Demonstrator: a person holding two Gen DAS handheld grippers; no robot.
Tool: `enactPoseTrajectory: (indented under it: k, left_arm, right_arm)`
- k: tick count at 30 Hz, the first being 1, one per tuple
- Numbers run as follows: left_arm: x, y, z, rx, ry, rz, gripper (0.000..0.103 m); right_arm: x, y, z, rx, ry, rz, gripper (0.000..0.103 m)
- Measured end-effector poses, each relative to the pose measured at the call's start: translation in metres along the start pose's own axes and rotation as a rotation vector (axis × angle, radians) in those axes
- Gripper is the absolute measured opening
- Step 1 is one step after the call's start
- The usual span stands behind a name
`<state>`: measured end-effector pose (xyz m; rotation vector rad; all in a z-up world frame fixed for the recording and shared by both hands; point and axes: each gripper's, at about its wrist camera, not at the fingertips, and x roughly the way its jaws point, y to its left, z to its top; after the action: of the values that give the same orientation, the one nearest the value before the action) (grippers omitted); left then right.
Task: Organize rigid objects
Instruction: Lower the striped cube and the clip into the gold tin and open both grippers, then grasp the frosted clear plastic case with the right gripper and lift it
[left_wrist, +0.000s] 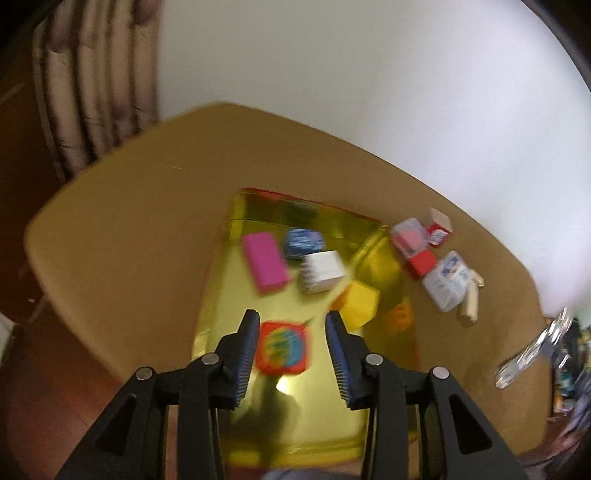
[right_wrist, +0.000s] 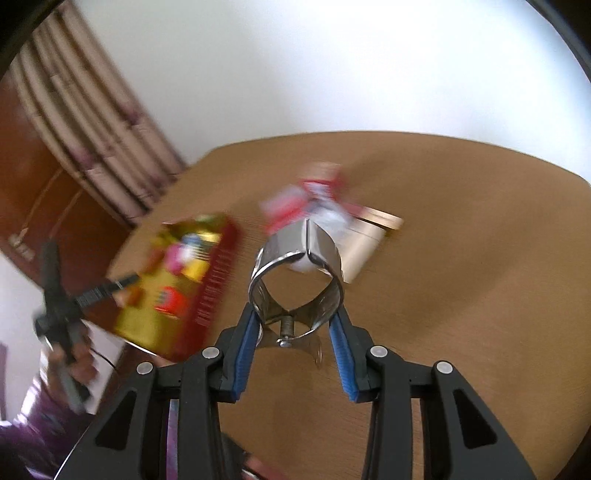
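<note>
The left tool (left_wrist: 290, 332) hangs with its jaws apart and empty over the gold tray (left_wrist: 221, 295), above a red-rimmed box (left_wrist: 283, 349); lift it straight up so it clears the pink box (left_wrist: 265, 263) and white box (left_wrist: 322, 271). The right tool (right_wrist: 295, 317) pinches a shiny metal clamp (right_wrist: 295, 266) held above the bench (right_wrist: 461, 258). Judging by the loose pile (left_wrist: 432, 258) right of the tray, carry the clamp over the tray's near wall, where open room remains.
</note>
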<state>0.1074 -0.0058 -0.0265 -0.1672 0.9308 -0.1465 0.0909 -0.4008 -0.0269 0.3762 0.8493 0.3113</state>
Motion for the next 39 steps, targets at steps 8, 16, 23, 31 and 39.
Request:
enactPoseTrajectory:
  k: [8,16,23,31,39]
  left_arm:
    - [-0.036,0.024,-0.044,0.023,-0.092,0.043,0.039]
    - [-0.038,0.026,-0.046,0.043,-0.101,-0.009,0.039]
    - [-0.031,0.033,-0.045,0.008,-0.066,-0.058,0.039]
    - [-0.03,0.029,-0.049,0.027,-0.061,-0.036,0.039]
    - [-0.023,0.028,-0.052,0.016,-0.023,-0.042,0.039]
  right_arm:
    - [0.069,0.105,0.057,-0.074,0.08,0.178,0.036]
    - [0.167,0.146,0.075,-0.069,0.237,0.152,0.036]
    - [0.227,0.145,0.086,-0.057,0.318,0.048,0.04]
    - [0.161,0.121,0.07,0.015,0.035,0.103,0.067]
    - [0.086,0.008,0.016,0.128,-0.056,-0.195,0.075]
